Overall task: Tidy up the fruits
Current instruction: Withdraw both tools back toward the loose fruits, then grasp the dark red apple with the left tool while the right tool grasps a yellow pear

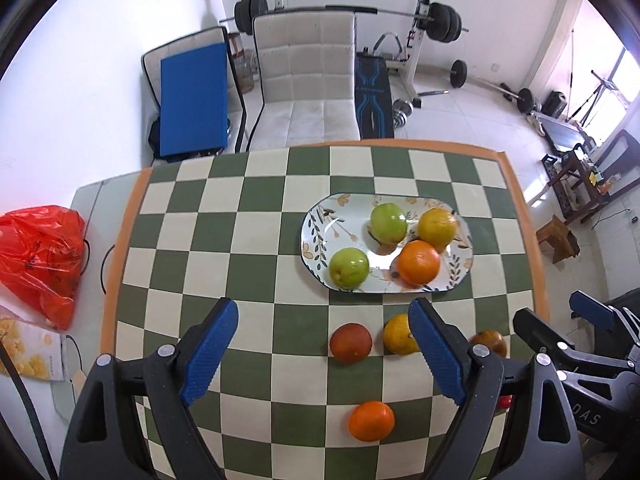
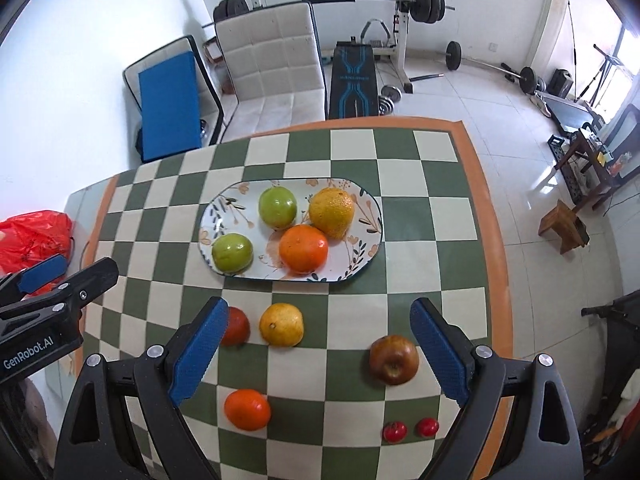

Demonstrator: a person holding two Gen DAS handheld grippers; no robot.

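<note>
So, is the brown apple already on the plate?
No, the brown apple lies on the checkered cloth, apart from the plate, near the right gripper.

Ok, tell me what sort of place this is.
Probably a room at home that doubles as a gym: a barbell rack and a workout bench stand behind a padded chair and a checkered table with fruit.
</note>
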